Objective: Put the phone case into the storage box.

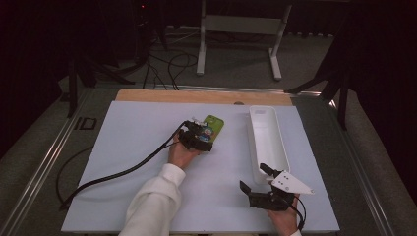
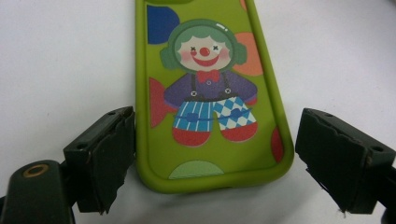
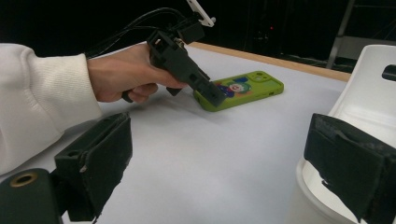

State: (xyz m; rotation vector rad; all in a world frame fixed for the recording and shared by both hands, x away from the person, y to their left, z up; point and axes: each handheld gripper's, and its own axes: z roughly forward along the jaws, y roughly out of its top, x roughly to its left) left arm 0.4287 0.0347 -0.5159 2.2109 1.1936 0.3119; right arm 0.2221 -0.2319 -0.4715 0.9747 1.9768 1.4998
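**Phone case between the left jaws, right gripper waiting by the tray**

The phone case (image 2: pixel 212 93), green with a clown figure printed on its back, lies flat on the white surface (image 1: pixel 147 147), a little left of the white tray (image 1: pixel 268 140) and apart from it. In the left gripper view its lower end sits between the two black jaws: the left-hand jaw lies right against the case's edge, while the right-hand jaw stands just clear of the opposite edge, so the jaws are spread around the case and not pinching it.

The left gripper (image 1: pixel 199 135) is held in the person's left hand (image 3: pixel 123 77), which comes in from the bottom of the high view in a white sleeve (image 1: pixel 152 201). In the right gripper view the hand wraps the gripper's handle, the wrist roughly level above the surface, and the gripper slants downward and forward so its tips meet the near end of the case. Its cable (image 1: pixel 118 174) trails back across the surface to the left.

The right gripper (image 1: pixel 255 179) sits near the front right corner of the surface, just beside the near end of the tray, held from below by the right hand (image 1: pixel 285 216). Its jaws stand wide apart with nothing between them, pointing up the surface.
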